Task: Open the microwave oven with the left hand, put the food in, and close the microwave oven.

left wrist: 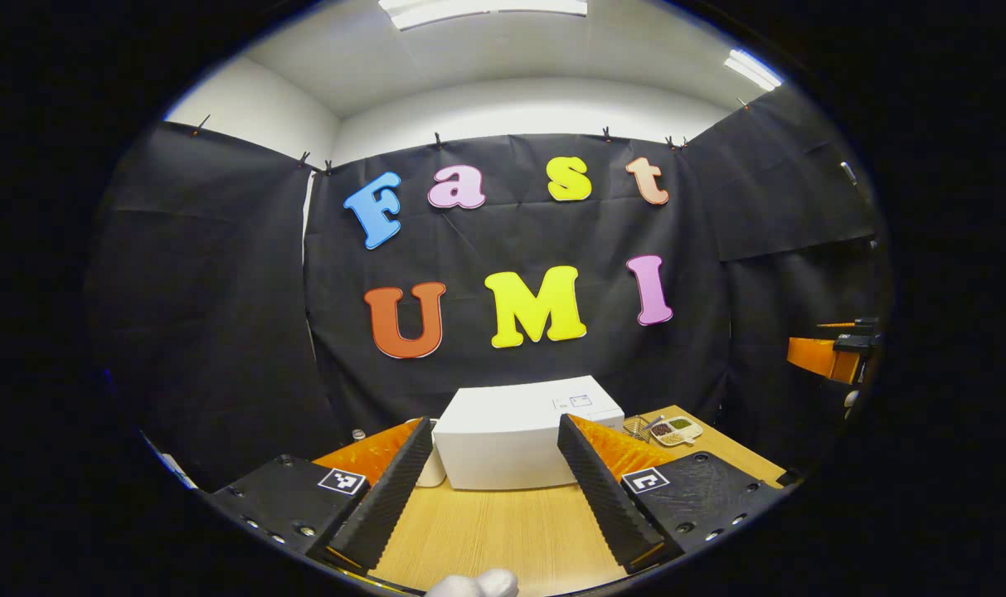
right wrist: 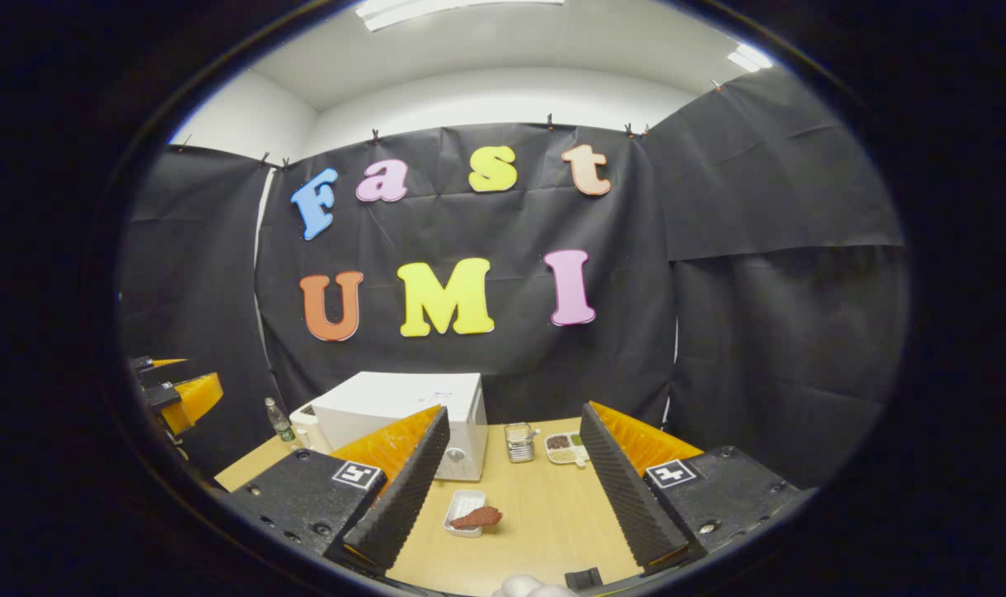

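We hold both grippers above the near edge of the wooden surface [right wrist: 544,514], and both point toward the back wall. In the left gripper view, the left gripper [left wrist: 496,489] has its fingers wide apart, and nothing is between them. The white microwave oven [left wrist: 519,439] stands straight ahead of it on the surface, with the door closed. In the right gripper view, the right gripper [right wrist: 515,497] also has its fingers apart and holds nothing. The food [right wrist: 478,517], a reddish-brown piece, lies on a small white tray [right wrist: 461,504] on the surface, just beside the left finger of this gripper and in front of the microwave oven. Near the back wall we see a metal container [right wrist: 519,442] and, just beside it, a divided dish [right wrist: 566,448]. A bottle [right wrist: 279,420] stands left of the microwave oven.
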`<state>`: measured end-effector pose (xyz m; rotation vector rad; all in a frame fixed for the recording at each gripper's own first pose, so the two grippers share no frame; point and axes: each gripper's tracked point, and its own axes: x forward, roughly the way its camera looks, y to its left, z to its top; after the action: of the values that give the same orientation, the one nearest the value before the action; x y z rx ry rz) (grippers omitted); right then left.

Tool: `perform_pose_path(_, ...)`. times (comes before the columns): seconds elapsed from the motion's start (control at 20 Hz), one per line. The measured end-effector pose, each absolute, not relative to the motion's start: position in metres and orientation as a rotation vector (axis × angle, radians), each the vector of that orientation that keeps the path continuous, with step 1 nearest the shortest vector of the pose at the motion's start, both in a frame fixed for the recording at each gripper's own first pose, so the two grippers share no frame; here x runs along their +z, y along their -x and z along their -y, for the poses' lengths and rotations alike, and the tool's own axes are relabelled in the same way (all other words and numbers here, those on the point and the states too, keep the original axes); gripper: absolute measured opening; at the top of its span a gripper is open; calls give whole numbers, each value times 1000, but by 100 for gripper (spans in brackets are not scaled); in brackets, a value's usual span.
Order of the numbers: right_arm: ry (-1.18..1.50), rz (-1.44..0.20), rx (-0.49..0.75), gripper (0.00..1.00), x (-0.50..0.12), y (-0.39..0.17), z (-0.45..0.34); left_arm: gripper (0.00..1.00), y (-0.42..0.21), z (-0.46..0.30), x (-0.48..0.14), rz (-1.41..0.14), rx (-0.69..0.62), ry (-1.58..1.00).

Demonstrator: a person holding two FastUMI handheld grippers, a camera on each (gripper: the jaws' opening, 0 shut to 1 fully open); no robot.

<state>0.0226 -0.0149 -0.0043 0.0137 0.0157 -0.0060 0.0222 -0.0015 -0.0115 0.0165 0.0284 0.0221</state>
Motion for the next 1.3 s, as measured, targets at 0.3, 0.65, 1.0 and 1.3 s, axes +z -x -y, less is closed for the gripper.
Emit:
perform_pose_path(0.3,-24,-8,24,100,-2,-49,40,96,-75,38,-53,-36,16,3)
perform_pose_path(0.65,31,-19,36,100,6,-81,89,96,-166,110,-148,-57,-25,80)
perform_pose_path(1.0,90,-81,54,100,-16,-108,121,96,-266,150,-233,-118,-21,98)
perform_pose_path(1.3,107,-127,53,100,-34,-138,145,96,-315,151,-268,-157,8,85)
